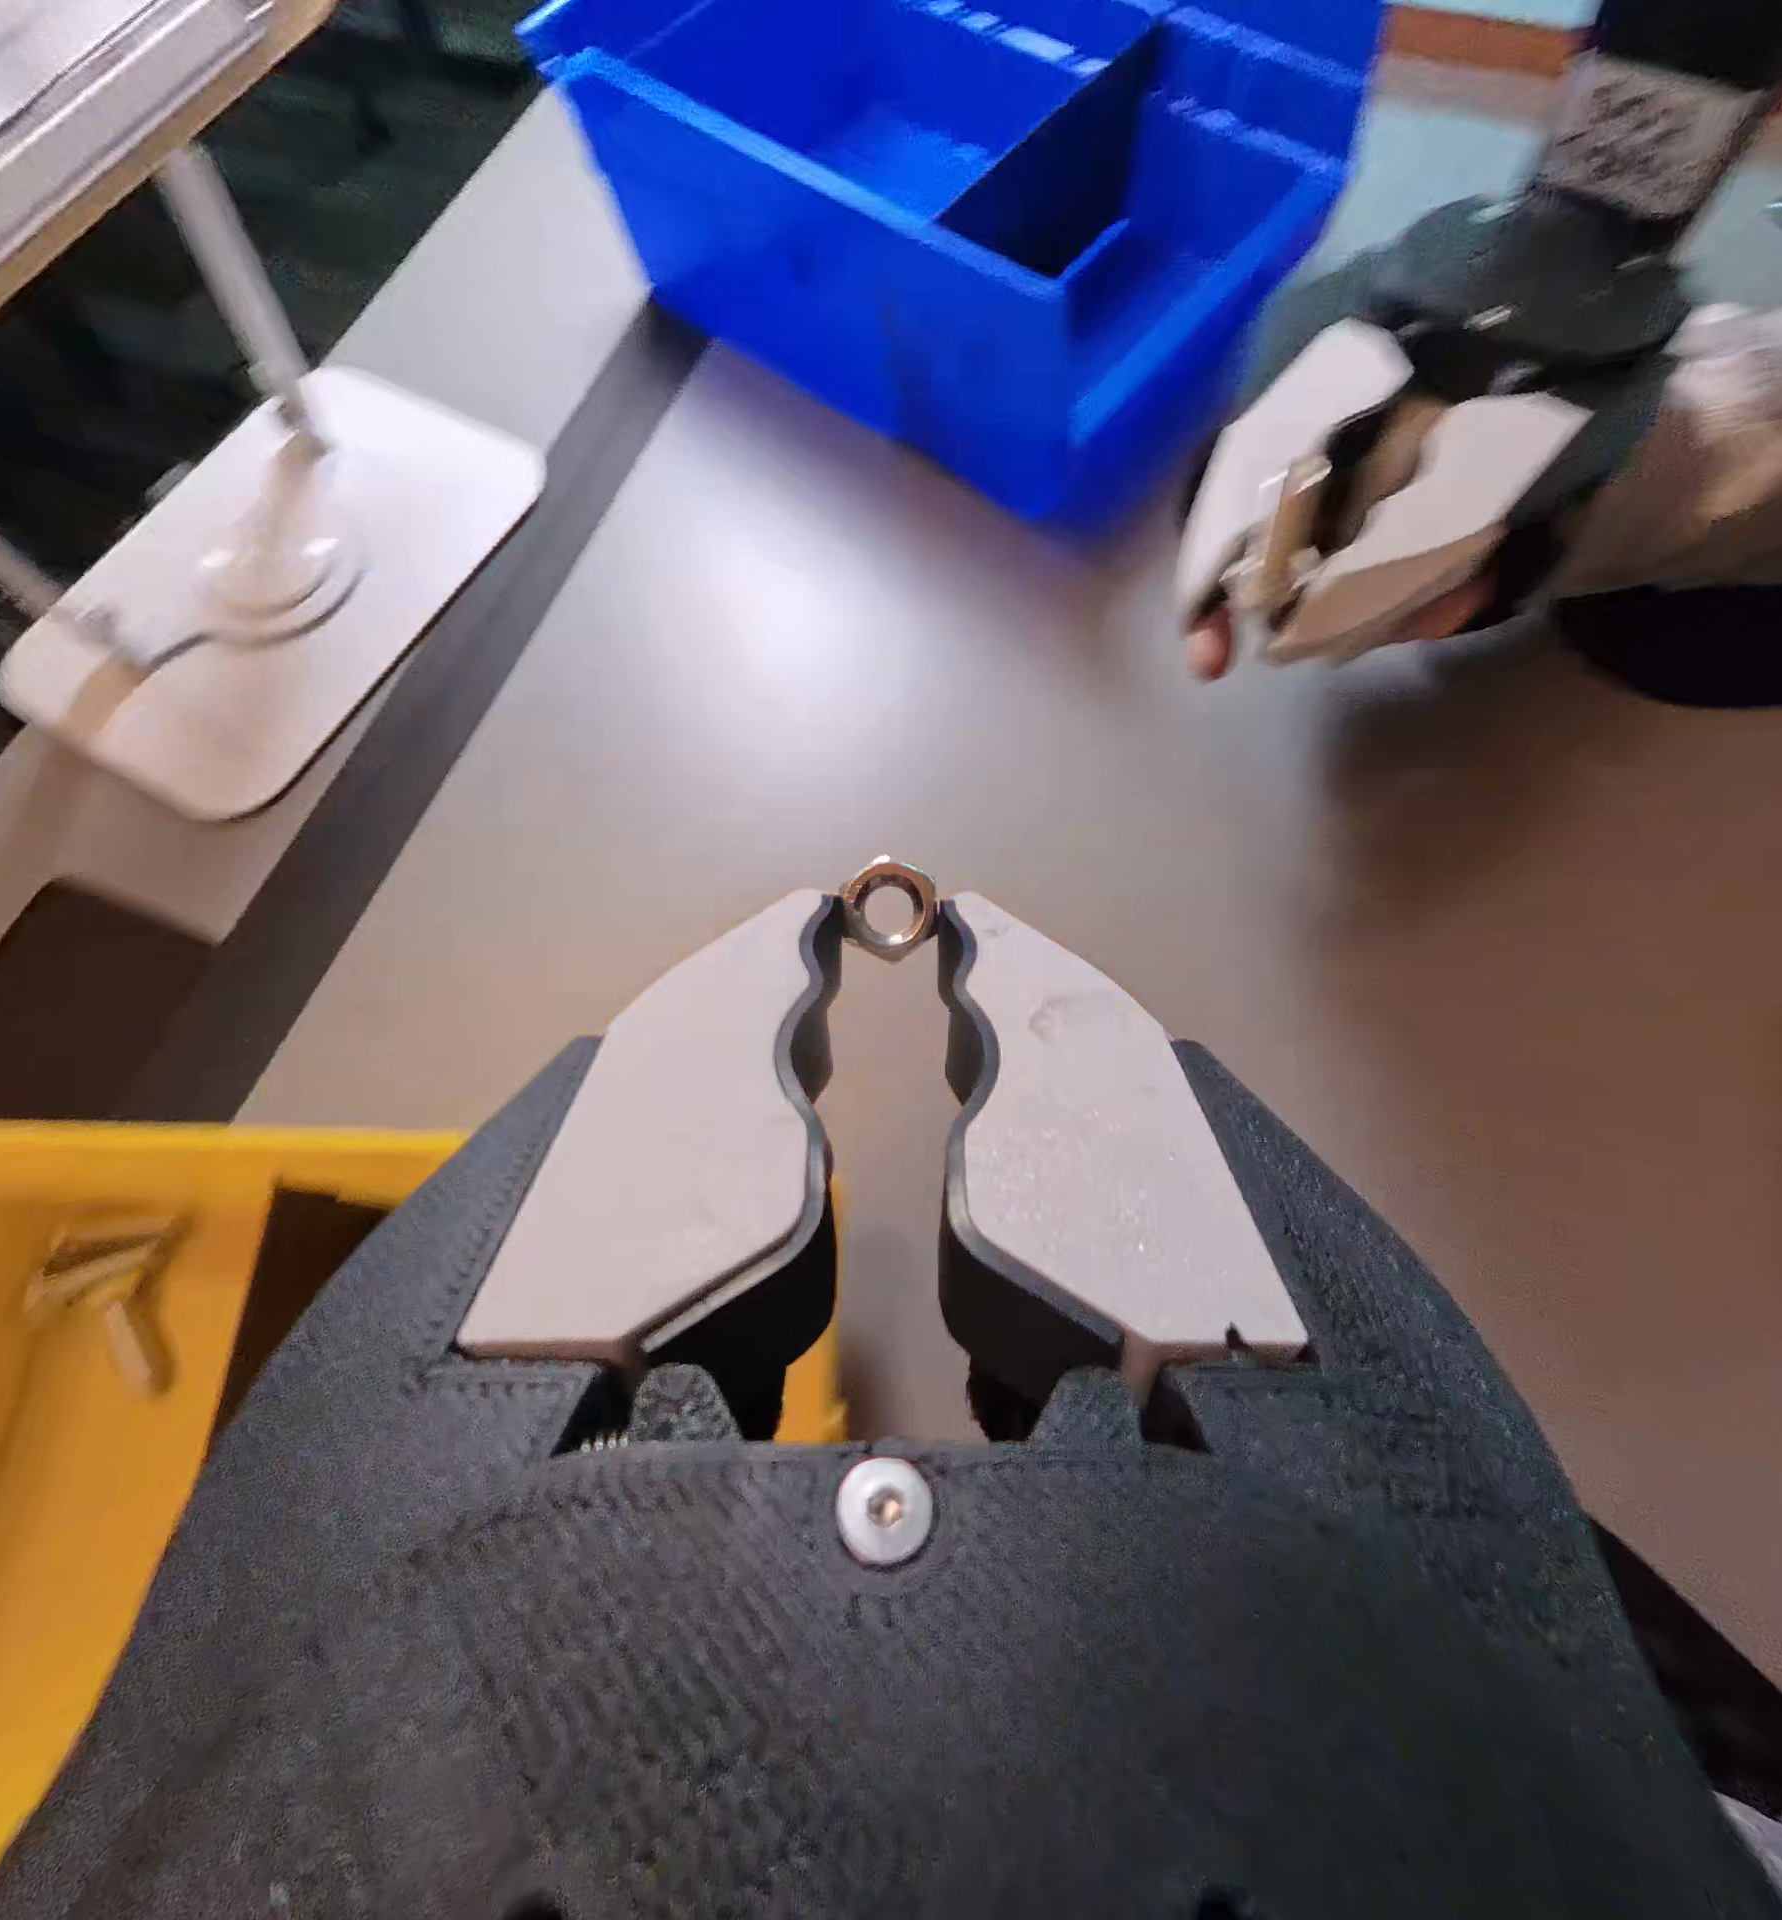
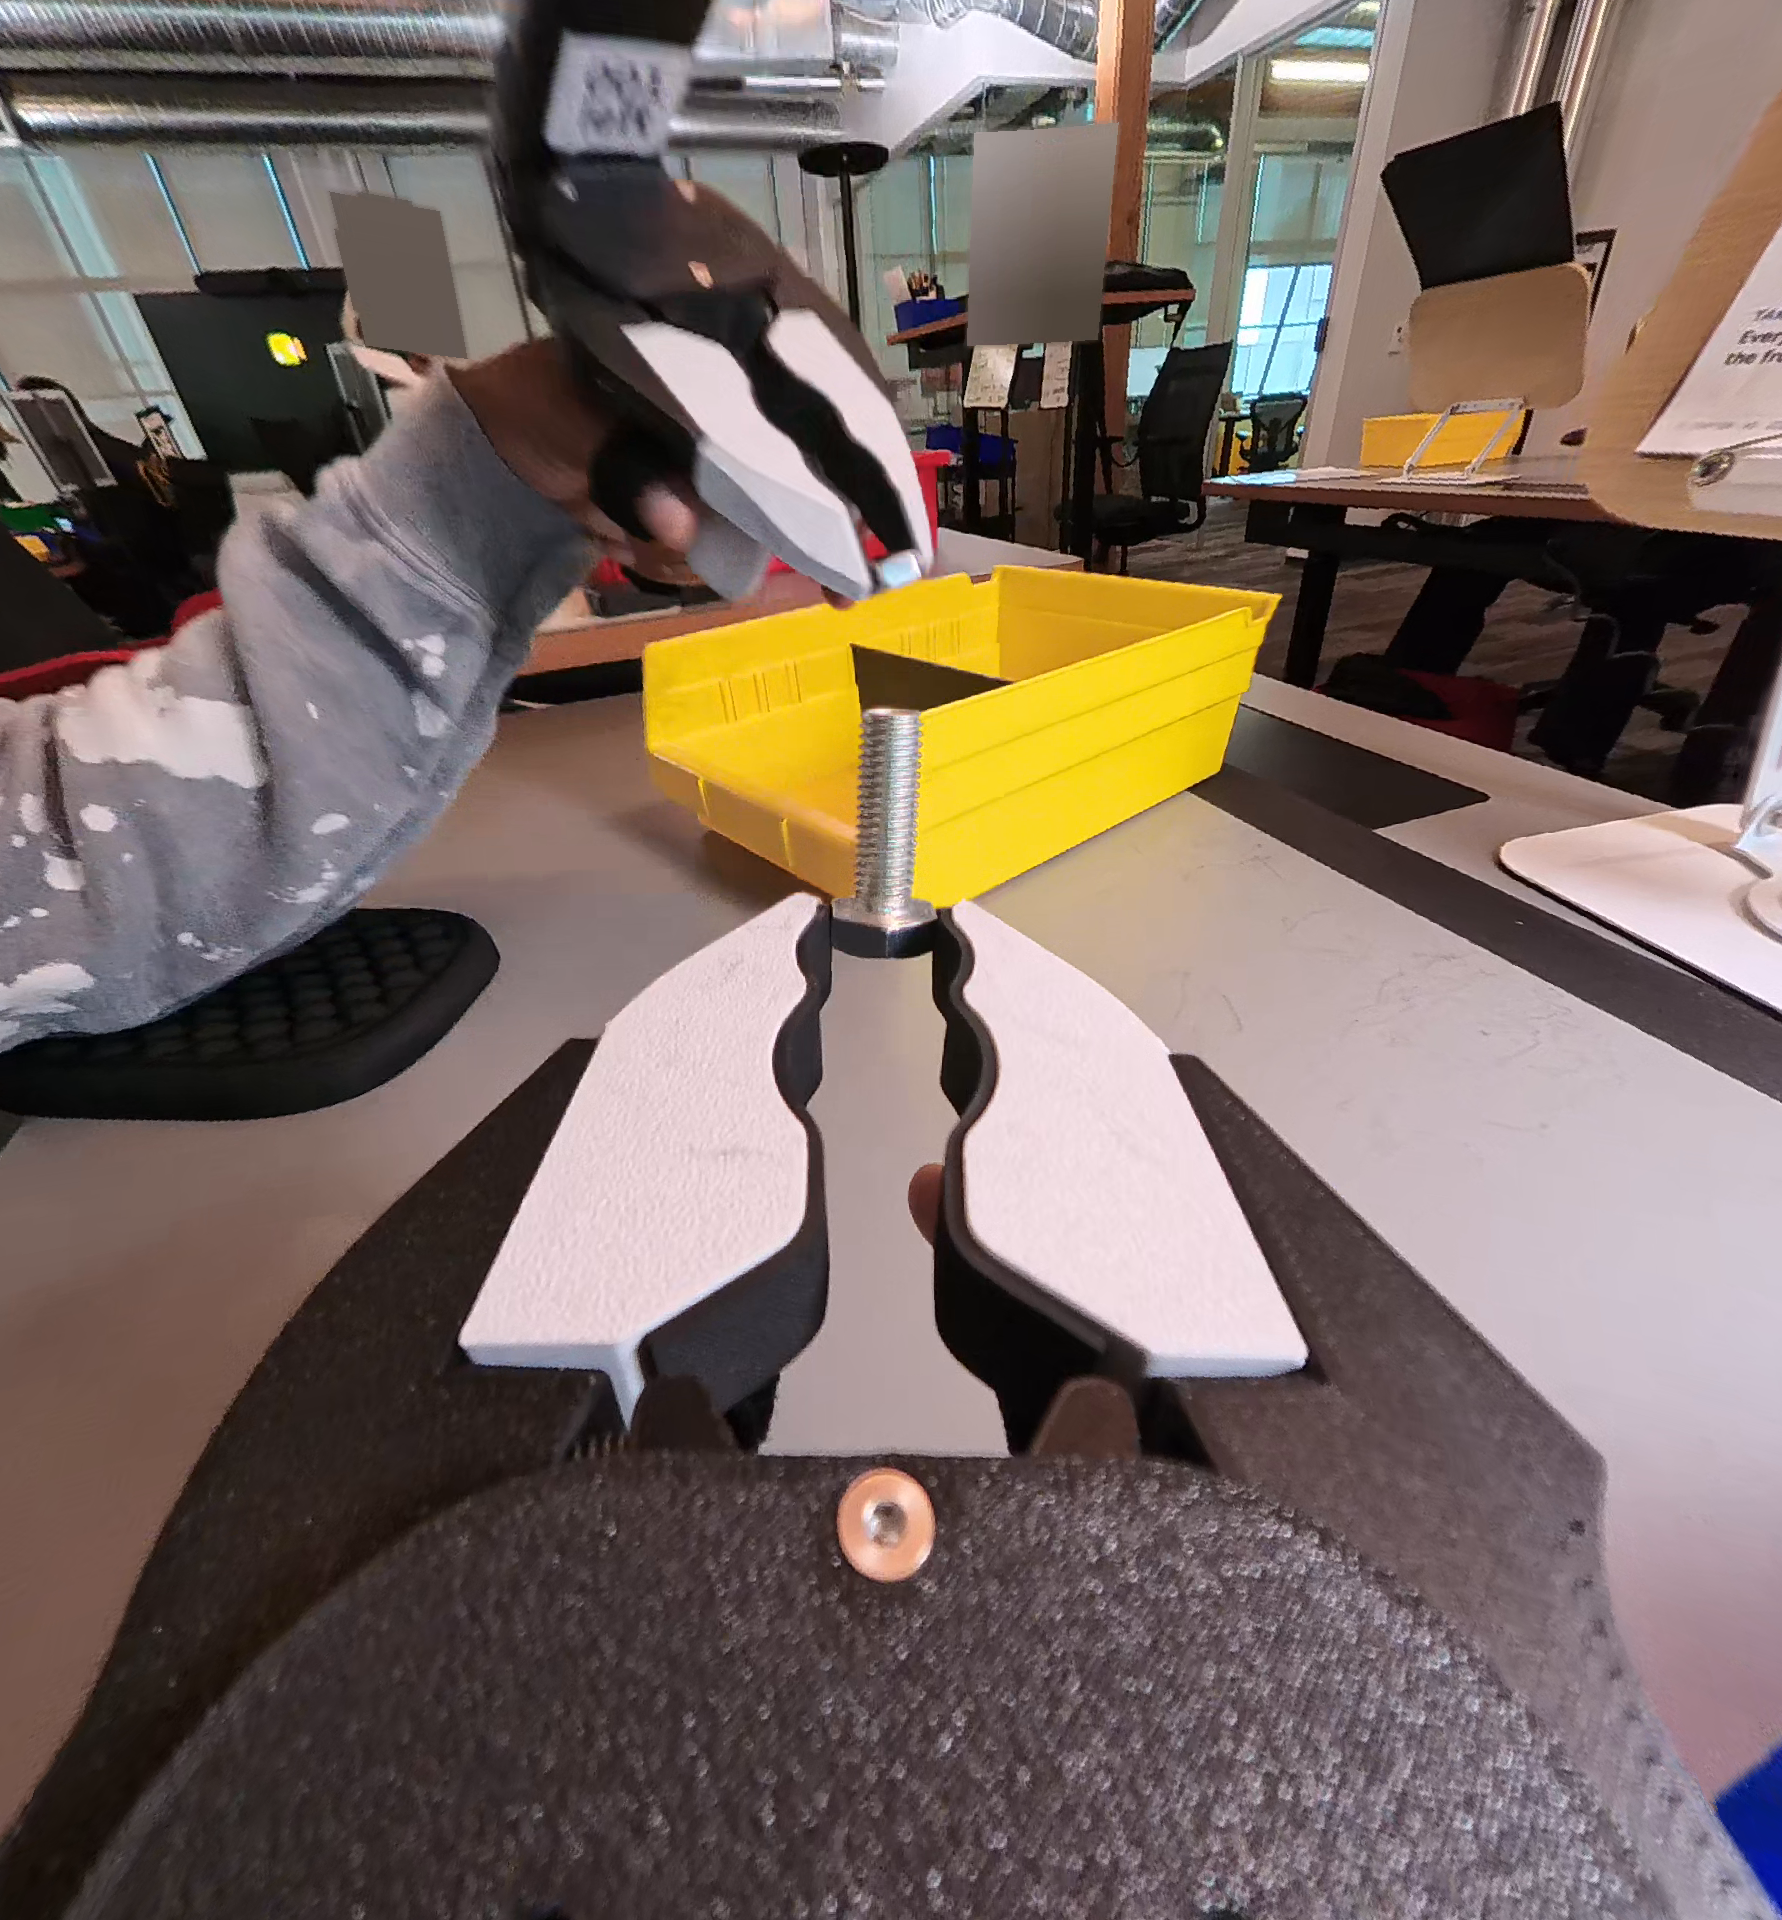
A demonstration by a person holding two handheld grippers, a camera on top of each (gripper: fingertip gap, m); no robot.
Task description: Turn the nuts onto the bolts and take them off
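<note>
In the left wrist view my left gripper (image 1: 887, 914) is shut on a small silver hex nut (image 1: 888, 915) at its fingertips, held above the grey table. My right gripper (image 2: 884, 928) is shut on the hex head of a silver bolt (image 2: 889, 805), whose threaded shank stands upright. In the right wrist view the left gripper (image 2: 892, 569) hangs above and beyond the bolt, its nut (image 2: 902, 568) apart from the bolt tip. In the left wrist view the right gripper (image 1: 1271, 566) shows blurred at the upper right with the bolt (image 1: 1287, 540).
A yellow bin (image 2: 970, 717) with a divider stands behind the bolt; in the left wrist view it (image 1: 87, 1351) holds bolts at the lower left. A blue bin (image 1: 970, 239) stands at the far end. A white stand base (image 1: 274, 582) and a black pad (image 2: 274, 1018) lie on the table. My right fingertips sit around 12 centimetres from my left ones.
</note>
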